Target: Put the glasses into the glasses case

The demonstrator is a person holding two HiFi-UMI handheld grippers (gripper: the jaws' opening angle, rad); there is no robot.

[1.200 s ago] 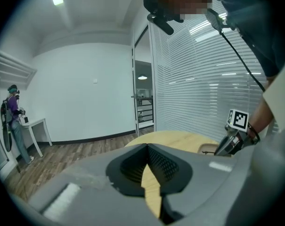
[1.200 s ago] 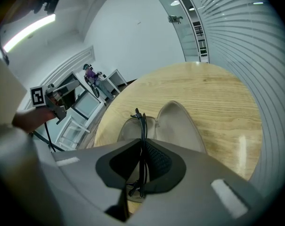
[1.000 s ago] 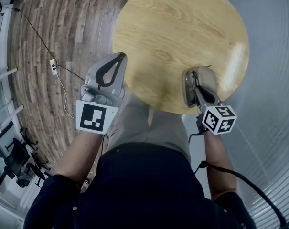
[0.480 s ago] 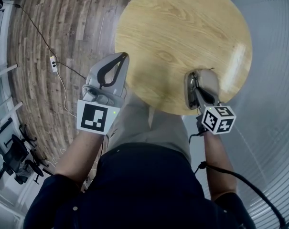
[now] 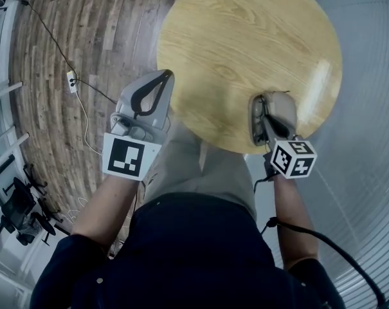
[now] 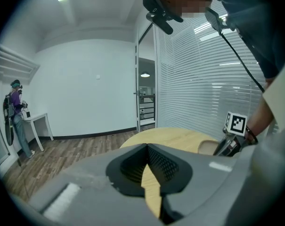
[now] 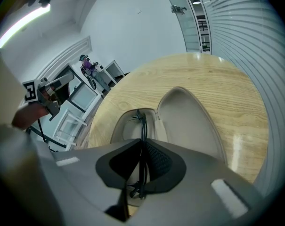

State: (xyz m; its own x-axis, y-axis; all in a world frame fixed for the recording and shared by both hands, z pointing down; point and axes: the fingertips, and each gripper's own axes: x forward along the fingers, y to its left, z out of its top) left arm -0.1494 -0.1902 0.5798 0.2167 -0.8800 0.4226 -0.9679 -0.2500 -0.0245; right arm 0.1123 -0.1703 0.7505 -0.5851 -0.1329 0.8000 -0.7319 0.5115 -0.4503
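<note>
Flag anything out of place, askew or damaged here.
Nothing is spilled or damaged. The open case lies close to the near edge of the table. The glasses stand on edge, clamped in the jaws of the right gripper above the case, not lying flat inside.

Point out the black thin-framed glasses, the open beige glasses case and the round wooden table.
Black thin-framed glasses (image 7: 142,125): right gripper view, frame over the case's base.
Open beige glasses case (image 7: 189,121): right gripper view, inside of the empty half.
Round wooden table (image 7: 227,79): right gripper view, bare top beyond the case.

A round wooden table stands on plank floor near a power strip
</note>
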